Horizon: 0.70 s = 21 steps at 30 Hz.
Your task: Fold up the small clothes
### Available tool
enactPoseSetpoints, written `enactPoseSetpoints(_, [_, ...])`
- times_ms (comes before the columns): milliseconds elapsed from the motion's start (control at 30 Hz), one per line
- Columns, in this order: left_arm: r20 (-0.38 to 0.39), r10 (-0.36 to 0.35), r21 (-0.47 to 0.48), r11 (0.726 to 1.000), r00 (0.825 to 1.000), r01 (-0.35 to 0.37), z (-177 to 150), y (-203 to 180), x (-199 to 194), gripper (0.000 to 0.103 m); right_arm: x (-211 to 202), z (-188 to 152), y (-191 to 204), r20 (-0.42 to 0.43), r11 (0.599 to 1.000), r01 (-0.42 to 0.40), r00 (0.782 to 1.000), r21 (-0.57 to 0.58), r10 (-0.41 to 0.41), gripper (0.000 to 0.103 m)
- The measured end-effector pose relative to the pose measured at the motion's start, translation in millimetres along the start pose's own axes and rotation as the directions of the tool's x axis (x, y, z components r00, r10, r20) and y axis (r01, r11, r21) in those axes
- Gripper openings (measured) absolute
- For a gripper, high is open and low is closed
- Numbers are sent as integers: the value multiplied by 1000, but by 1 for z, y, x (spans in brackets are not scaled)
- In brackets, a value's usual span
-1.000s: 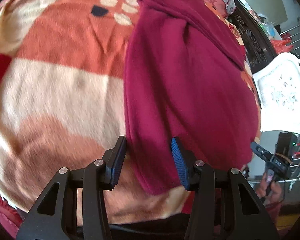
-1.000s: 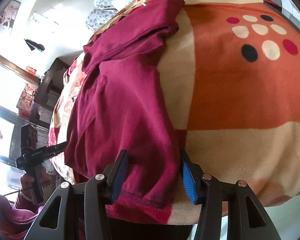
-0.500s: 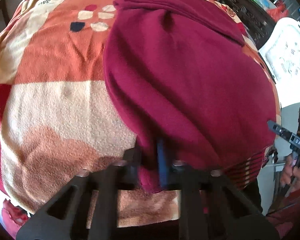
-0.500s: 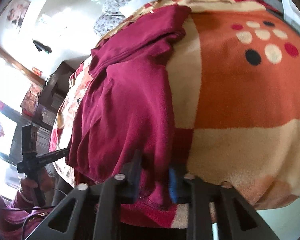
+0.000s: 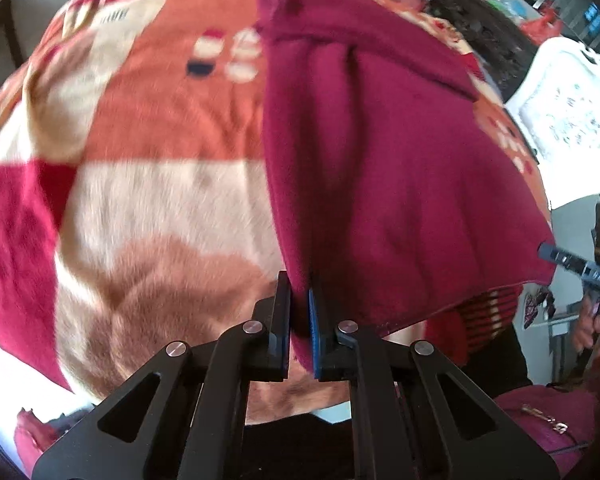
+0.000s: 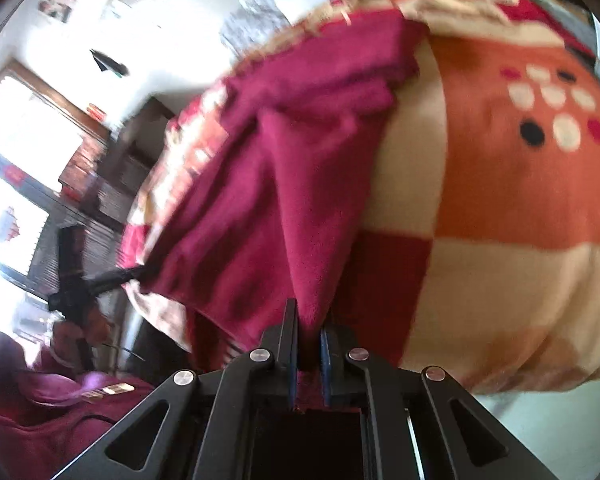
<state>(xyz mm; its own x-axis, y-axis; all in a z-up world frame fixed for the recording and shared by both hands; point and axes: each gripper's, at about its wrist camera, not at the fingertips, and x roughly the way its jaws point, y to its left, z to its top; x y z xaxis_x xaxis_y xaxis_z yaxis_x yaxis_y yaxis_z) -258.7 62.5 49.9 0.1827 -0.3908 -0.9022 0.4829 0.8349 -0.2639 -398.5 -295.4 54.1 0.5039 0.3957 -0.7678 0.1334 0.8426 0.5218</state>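
Observation:
A dark red fleece garment [image 5: 380,152] lies on a bed blanket [image 5: 148,184], its far end folded over. My left gripper [image 5: 299,300] is shut on the garment's near left corner and holds it raised off the blanket. In the right wrist view the same garment [image 6: 268,184] runs away from me over the blanket [image 6: 500,208]. My right gripper [image 6: 309,320] is shut on its near right corner, also lifted. The near hem hangs taut between the two grippers. Both views are blurred by motion.
The blanket is checked in orange, cream and red with a cluster of dots [image 6: 548,104]. A white carved headboard [image 5: 572,92] stands at the right. The other gripper shows at each view's edge [image 5: 580,270]. Dark wooden furniture [image 6: 112,184] and a bright window are at the left.
Both grippers were open around the garment's near corners, then shut on them. Now they have lifted the corners and the hem is pulled up off the blanket.

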Motion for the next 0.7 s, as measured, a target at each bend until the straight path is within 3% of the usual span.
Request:
enactPoseSetpoints(133, [-14,-38,-23,999,999,37,-1,4,10,6,5,0,-22,0,992,-49,999,113,50,9])
enactPoseSetpoints(233, [-30,-80,-62,995,996,78,3,7,13,7,6,2,-27,-24,993,-34,999,117,37,25])
enactPoseSetpoints(267, [-35,-104,-90,991,994,101,5,9,16,7,7,2,-27,-25,993,-39,999,112,42,26])
enactPoseSetpoints(333, [-41,-126,-127,985,991,120,7,13,20,23,8,1,-27,-26,992,-65,997,105,68,26])
enactPoseSetpoints(433, [-17,-153,-162,976,988,148,10,12,23,30,8,4,-20,-12,994,-93,996,65,94,25])
enactPoseSetpoints(500, [-14,-134,-144,981,991,131,12,6,25,31,5,8,-17,4,992,-115,993,56,115,19])
enactPoseSetpoints(567, [-24,-94,-89,992,995,91,15,-4,26,30,-2,14,-15,32,986,-159,987,53,158,10])
enactPoseSetpoints(600, [-25,-75,-58,996,997,73,17,-9,25,13,-6,19,-13,52,984,-170,984,44,167,10])
enactPoseSetpoints(633, [-22,-76,-47,996,997,75,19,-11,25,6,-9,25,-11,71,982,-185,981,40,182,10])
enactPoseSetpoints(700, [-2,-106,-38,994,994,106,28,-13,18,6,-16,36,-10,106,975,-217,971,40,212,9])
